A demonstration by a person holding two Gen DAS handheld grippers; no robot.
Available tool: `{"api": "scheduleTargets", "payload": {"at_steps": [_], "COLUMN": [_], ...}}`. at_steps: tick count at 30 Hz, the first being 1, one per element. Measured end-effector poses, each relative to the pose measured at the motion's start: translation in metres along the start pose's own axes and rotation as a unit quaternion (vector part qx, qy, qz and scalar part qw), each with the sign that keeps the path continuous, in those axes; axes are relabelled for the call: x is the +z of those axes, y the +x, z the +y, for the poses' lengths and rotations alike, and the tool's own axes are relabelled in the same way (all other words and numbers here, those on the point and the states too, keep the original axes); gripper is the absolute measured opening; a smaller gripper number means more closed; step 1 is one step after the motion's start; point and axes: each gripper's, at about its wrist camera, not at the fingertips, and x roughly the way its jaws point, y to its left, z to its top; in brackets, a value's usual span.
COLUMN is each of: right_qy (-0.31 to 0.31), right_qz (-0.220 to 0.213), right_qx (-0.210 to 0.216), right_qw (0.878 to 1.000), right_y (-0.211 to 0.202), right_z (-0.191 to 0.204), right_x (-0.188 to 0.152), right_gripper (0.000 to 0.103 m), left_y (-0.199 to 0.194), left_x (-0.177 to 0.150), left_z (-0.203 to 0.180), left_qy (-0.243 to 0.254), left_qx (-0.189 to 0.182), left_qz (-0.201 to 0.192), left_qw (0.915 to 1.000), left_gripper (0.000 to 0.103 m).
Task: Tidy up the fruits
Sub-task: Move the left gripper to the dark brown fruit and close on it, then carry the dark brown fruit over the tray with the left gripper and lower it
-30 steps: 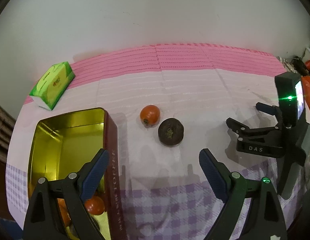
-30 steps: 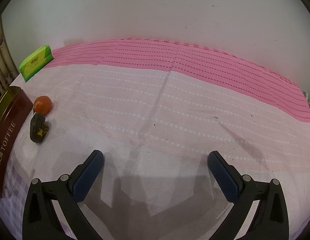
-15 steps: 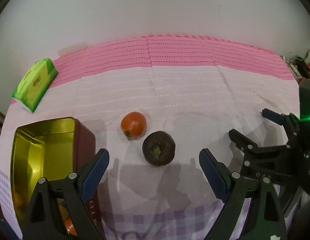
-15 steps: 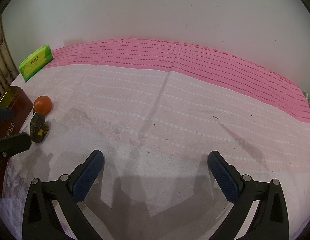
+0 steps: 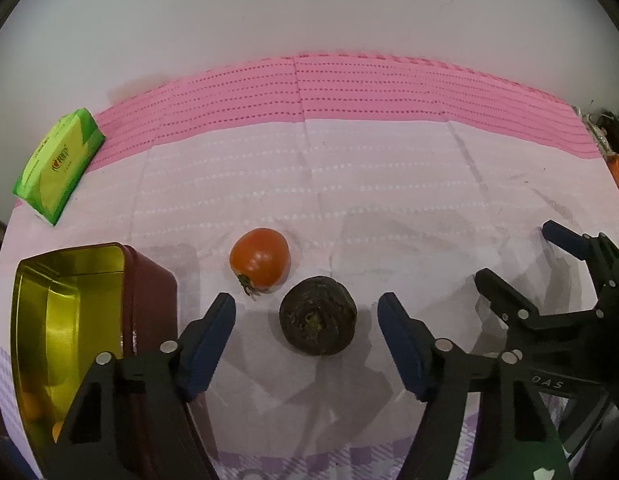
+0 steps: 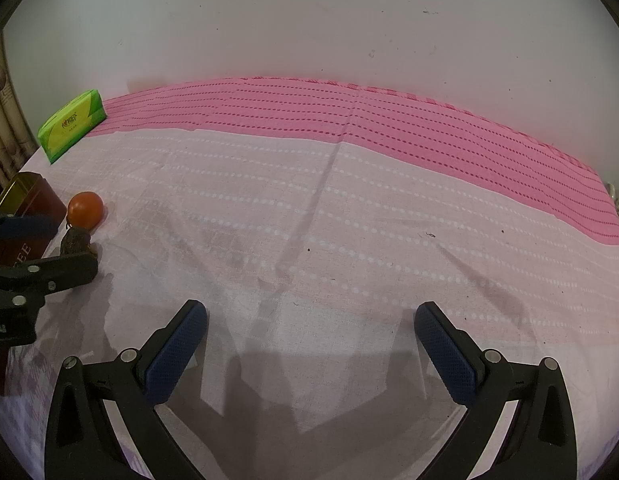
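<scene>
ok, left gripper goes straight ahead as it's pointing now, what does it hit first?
Probably the dark round fruit: it sits just ahead of the open left gripper, roughly centred between the jaws. Depth is uncertain.

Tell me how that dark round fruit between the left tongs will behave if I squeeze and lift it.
The dark fruit looks round with a rough, matte skin, so the padded left tongs will probably grip it without slipping. Its rounded sides suggest it may roll if nudged, possibly toward the tomato close beside it. It seems firm, though softness cannot be judged from here.
</scene>
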Motion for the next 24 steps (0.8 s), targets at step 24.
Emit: {"api": "scheduleTargets", "payload": {"at_steps": [24], "right_qy": [0.001], "right_qz": [0.0], "right_qx": [0.0], "right_qw": [1.0], "right_y": [0.0], "right_z": [0.0], "right_x": [0.0], "right_gripper": [0.103], "left_y": [0.004], "left_x": [-0.008], "left_z": [0.005], "left_qy": [-0.012], "left_qx": [-0.01], "left_qz": [0.023], "left_qw": [0.9996], "left_gripper": [0.033]}}
